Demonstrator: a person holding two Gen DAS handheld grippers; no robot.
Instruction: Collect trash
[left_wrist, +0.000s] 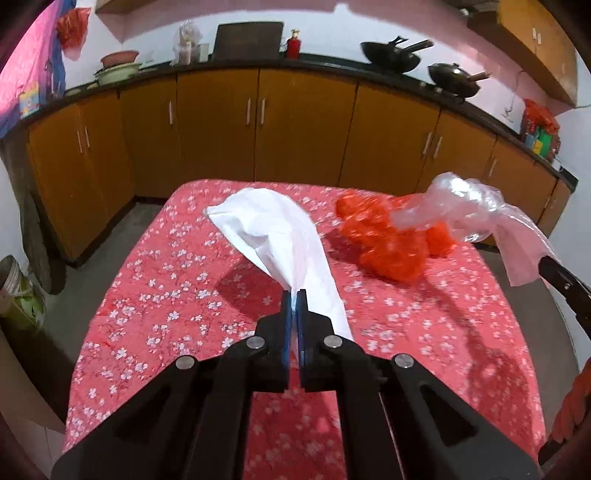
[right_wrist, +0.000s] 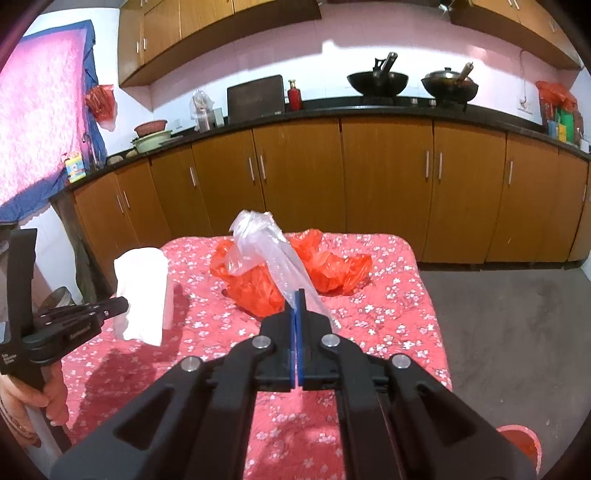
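- The left gripper (left_wrist: 295, 295), low in the middle of the left wrist view, has its jaws pinched tight on the tail of a white plastic bag (left_wrist: 273, 236). The bag rises from the jaws toward the upper middle of the frame, clear of the floral tablecloth (left_wrist: 155, 302).
- The right gripper (right_wrist: 298, 295), centre of the right wrist view, is likewise clamped on a clear plastic bag (right_wrist: 258, 240), which lifts up and to the left above the cloth.
- The orange plastic bag (right_wrist: 332, 269) lies crumpled on the cloth behind the clear one, mid-frame in the right view and right of centre in the left view. Nothing grips it.
- Both light bags look lifted, so I'd judge the step in hand to be carrying them off to a bin. A red bucket (right_wrist: 521, 441) peeks in at the lower right of the right view; whether it is the trash bin I cannot tell.
- To do it well, keep both grips firm: thin film slips easily. Move steadily so the trailing ends do not drag the orange bag off the table.
- The white bag is opaque and softly folded. The clear one is glossy, wrinkled and see-through. The orange one is bright, shiny and bunched.
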